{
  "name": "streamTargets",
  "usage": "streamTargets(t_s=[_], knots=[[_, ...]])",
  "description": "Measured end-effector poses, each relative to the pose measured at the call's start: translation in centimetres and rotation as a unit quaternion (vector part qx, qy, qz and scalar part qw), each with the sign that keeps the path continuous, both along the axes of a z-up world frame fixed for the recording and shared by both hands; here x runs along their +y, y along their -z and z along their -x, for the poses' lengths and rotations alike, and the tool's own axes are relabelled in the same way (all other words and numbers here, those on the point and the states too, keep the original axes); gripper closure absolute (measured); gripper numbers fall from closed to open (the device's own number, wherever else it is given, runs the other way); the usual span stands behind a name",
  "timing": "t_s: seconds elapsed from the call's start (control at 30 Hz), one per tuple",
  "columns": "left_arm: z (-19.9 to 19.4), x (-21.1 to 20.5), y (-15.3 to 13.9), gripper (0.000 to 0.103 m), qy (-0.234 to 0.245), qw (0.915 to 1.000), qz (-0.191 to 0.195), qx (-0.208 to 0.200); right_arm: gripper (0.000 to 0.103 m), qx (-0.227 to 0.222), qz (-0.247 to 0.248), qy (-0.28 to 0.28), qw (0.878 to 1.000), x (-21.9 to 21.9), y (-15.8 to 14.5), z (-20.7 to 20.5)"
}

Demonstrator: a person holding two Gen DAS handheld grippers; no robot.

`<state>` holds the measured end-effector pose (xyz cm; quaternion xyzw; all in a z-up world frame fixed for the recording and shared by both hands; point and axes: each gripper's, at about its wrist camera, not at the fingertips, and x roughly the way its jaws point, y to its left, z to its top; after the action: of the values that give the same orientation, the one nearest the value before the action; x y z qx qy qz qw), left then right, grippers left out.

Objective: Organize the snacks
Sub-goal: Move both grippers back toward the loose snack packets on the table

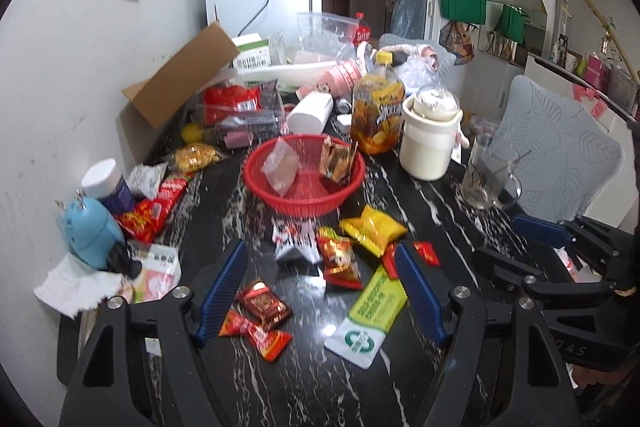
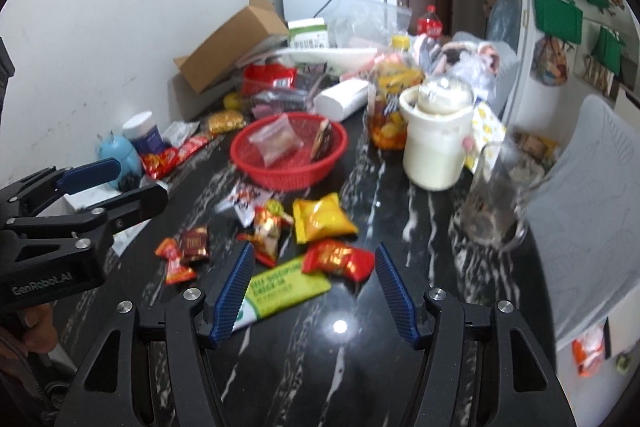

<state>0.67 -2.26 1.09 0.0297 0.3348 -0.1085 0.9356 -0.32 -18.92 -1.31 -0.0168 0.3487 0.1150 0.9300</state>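
I had both grippers out over the black marble table [image 1: 420,195], each one spread partway and holding nothing. The left gripper [image 1: 320,287] hung above the near heap of loose snacks, with the dark red packet [image 1: 262,303] and the orange-red sweet [image 1: 256,333] lying on the stone between its blue pads; neither pad touched them. The right gripper [image 2: 314,287] framed the green-and-white sachet [image 2: 280,291] and the red packet [image 2: 338,261], its left pad lying over the sachet's edge as I saw it, though I could not tell whether it really touched. Beyond these lay the yellow packet [image 2: 320,217] and a few more wrapped sweets, all still on the table. The red basket [image 1: 348,193] stood further back, well apart from the heap, with a clear pouch [image 1: 280,165] and a brown packet [image 1: 338,161] already leaning inside it. By my reckoning the sorting was only begun, and I was at the reaching step for the next pieces. What the next move called for, I judged, was to settle each gripper down over one packet only, close on it cleanly, and carry it back to the basket without dragging its neighbours along or knocking the glass mug [image 2: 494,203] and the cream jar [image 2: 434,143] nearby.
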Motion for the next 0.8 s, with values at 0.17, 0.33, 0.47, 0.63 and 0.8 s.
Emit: streamTargets(t_s=[0.17, 0.33, 0.47, 0.63, 0.8], knots=[[0.6, 0.8, 2.0, 0.028, 0.004, 0.9998, 0.005, 0.019, 0.040, 0.028, 0.000, -0.004, 1.000, 0.7, 2.4, -0.1], [0.6, 1.7, 3.6, 0.028, 0.000, 0.9993, 0.009, 0.037, 0.040, 0.053, -0.011, -0.007, 0.999, 1.3, 4.5, -0.3], [0.5, 2.6, 5.1, 0.028, -0.006, 0.9987, 0.018, 0.048, 0.040, 0.084, -0.033, -0.008, 0.996, 1.6, 6.5, -0.8], [0.3, 3.7, 6.5, 0.028, -0.019, 0.9977, 0.026, 0.060, 0.033, 0.114, -0.052, -0.004, 0.992, 1.9, 8.4, -1.6], [0.3, 4.9, 8.0, 0.028, -0.035, 0.9964, 0.025, 0.073, 0.033, 0.130, -0.052, -0.005, 0.990, 2.6, 9.5, -2.4]])
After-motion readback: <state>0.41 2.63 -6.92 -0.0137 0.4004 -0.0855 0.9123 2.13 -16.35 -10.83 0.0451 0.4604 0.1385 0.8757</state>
